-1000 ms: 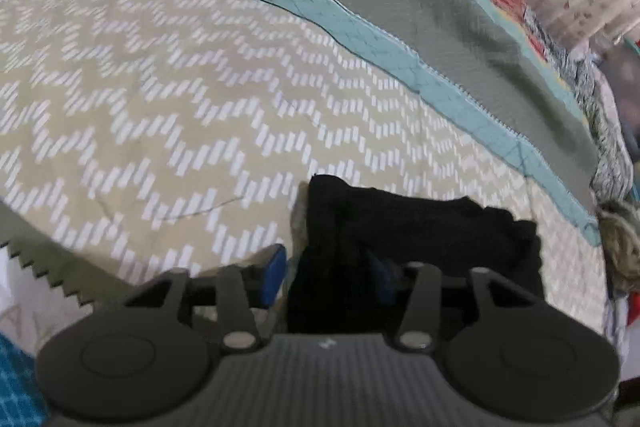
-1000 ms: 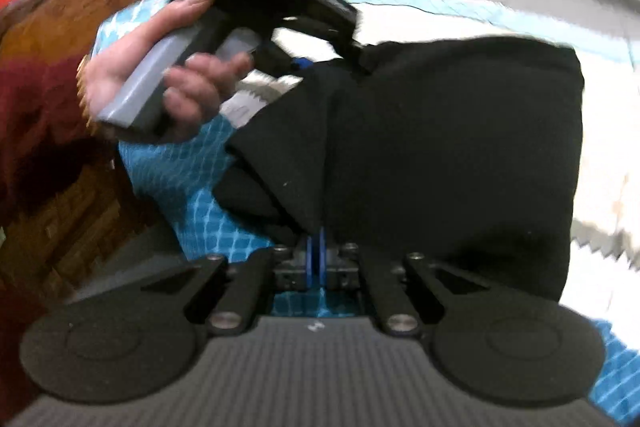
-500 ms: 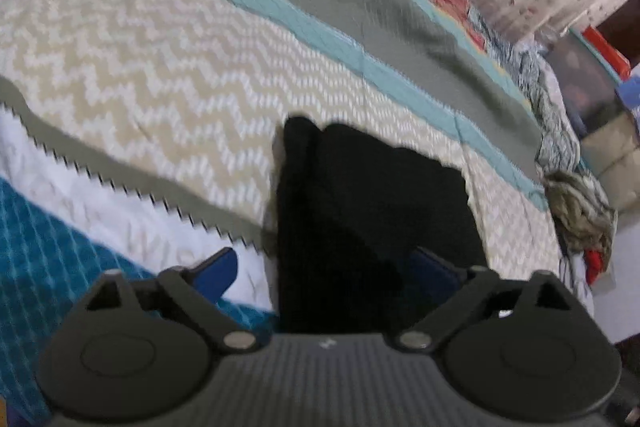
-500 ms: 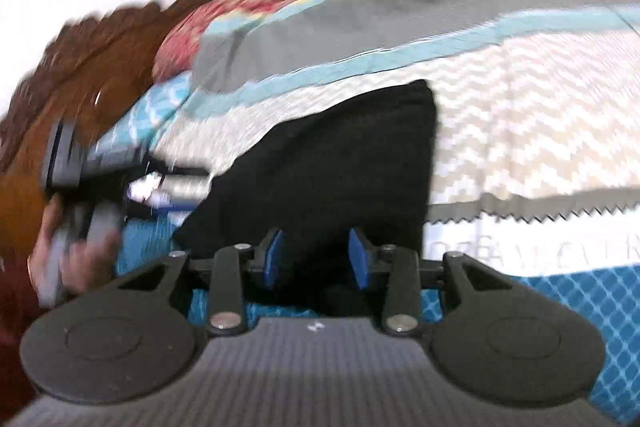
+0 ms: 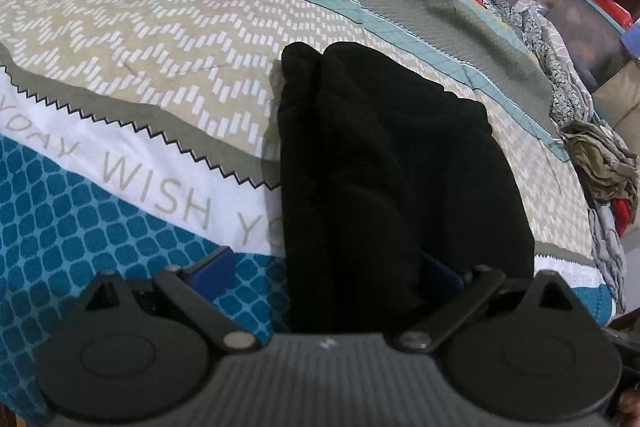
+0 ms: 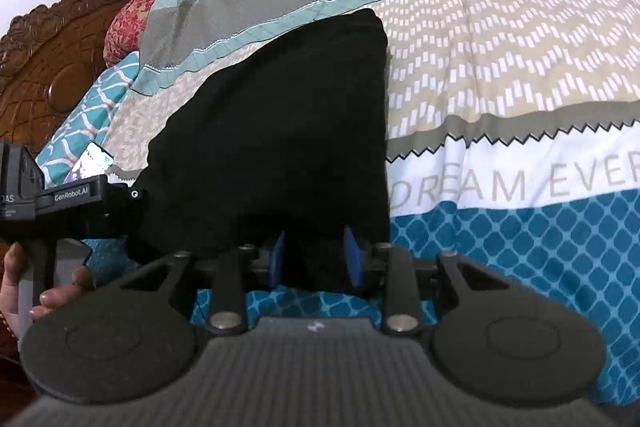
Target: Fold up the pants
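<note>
Black pants [image 5: 384, 179] sit folded in a compact bundle on the bed, filling the centre of both wrist views, lying across the patterned bedspread [image 5: 160, 39] with its beige zigzag band, white lettered stripe and blue lattice. In the left wrist view the left gripper [image 5: 324, 273] has its fingers spread wide, released: the left blue pad [image 5: 212, 267] rests over the blue lattice just beside the bundle's edge, while the other pad is half hidden against the black cloth at lower right. Nothing is pinched there.

Over in the right wrist view, the right gripper [image 6: 316, 255] also stands parted, its two blue pads [image 6: 352, 255] on either side of the near edge of the pants, the fabric lying loose between them; whether they touch it is hard to tell. At the left edge of that frame the other gripper's black body shows, held by the person's hand [image 6: 24, 291], its front end hidden against the bundle's left side. A carved wooden headboard [image 6: 44, 67] fills the upper left, and a heap of clothes [image 5: 600, 159] lies at the right edge of the left wrist view.
</note>
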Motion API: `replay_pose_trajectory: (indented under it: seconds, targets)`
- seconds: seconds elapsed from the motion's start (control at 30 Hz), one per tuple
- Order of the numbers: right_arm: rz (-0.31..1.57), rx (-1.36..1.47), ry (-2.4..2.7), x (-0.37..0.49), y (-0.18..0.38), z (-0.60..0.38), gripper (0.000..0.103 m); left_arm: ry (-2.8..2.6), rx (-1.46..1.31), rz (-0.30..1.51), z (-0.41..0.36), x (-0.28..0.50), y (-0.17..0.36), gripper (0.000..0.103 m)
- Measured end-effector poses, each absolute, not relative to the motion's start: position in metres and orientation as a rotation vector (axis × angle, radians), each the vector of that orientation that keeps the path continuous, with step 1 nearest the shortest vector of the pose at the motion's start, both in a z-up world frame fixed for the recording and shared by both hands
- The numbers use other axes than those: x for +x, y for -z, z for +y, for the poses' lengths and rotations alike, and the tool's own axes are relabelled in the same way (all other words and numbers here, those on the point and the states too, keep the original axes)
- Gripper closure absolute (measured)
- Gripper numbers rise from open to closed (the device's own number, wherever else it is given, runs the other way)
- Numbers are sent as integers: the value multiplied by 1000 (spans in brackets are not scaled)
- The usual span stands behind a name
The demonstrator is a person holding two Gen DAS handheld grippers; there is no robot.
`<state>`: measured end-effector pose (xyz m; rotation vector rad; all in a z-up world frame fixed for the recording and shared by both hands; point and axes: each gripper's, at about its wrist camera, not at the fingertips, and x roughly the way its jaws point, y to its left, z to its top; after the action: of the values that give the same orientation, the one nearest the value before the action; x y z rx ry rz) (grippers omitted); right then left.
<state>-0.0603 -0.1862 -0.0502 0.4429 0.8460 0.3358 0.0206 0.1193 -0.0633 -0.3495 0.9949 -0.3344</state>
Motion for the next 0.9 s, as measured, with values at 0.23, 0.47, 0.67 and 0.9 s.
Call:
replay_pose_trajectory:
  seconds: [0.23,0.47,0.67,0.9]
  targets:
    - [848,614,-345,-63,59,-208,68,344,-361,986,122,21,66,4]
    - [855,725,-356,-64,63,-223,68,346,-368,988,122,21,66,2]
    - [854,722,-360,-65,62,-224,68,348,-365,988,121,20,66,1]
    - [854,728,-363,-65,62,-227,68,348,-363,990,119,21,66,0]
